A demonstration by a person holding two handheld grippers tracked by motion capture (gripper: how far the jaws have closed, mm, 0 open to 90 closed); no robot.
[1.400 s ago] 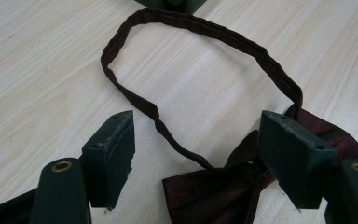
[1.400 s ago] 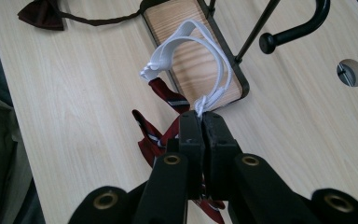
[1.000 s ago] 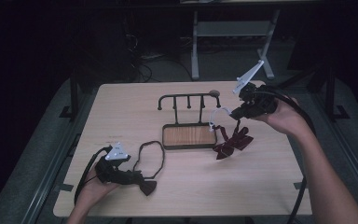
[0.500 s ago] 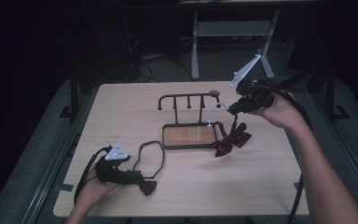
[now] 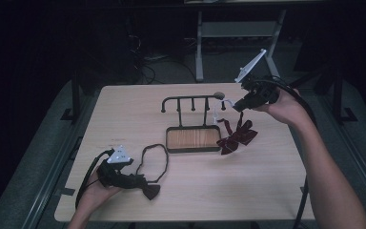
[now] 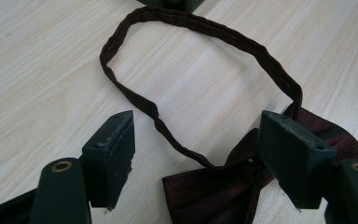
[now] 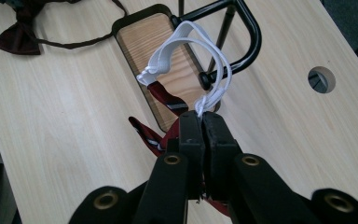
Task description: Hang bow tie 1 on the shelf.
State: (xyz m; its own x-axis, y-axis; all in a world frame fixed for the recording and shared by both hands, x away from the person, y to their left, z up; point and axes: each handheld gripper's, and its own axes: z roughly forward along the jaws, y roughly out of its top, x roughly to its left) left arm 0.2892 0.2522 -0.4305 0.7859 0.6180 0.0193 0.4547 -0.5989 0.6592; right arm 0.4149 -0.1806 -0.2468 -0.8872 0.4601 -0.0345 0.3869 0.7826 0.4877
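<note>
A dark maroon bow tie (image 6: pixel 214 193) lies on the table with its strap loop (image 6: pixel 205 88) spread out beyond it. My left gripper (image 6: pixel 198 123) rests open over it, one jaw on each side of the bow, and sits at the near left corner (image 5: pixel 140 182). My right gripper (image 7: pixel 201 119) is shut on the white elastic loop (image 7: pixel 186 51) of a red striped bow tie (image 7: pixel 168 100). That loop hangs close to a peg (image 7: pixel 205 79) of the black rack (image 5: pixel 190 100). The striped bow tie (image 5: pixel 238 136) droops onto the table right of the rack's wooden base (image 5: pixel 193 138).
The light wooden table (image 5: pixel 267 191) has a round hole (image 7: pixel 321 79) near its far right side. A metal stand (image 5: pixel 238 28) is on the floor beyond the table. A cable (image 5: pixel 310 119) trails from the right gripper along the person's forearm.
The right gripper has lifted slightly with the white loop still in it. The left hand and the dark bow tie have stayed put.
</note>
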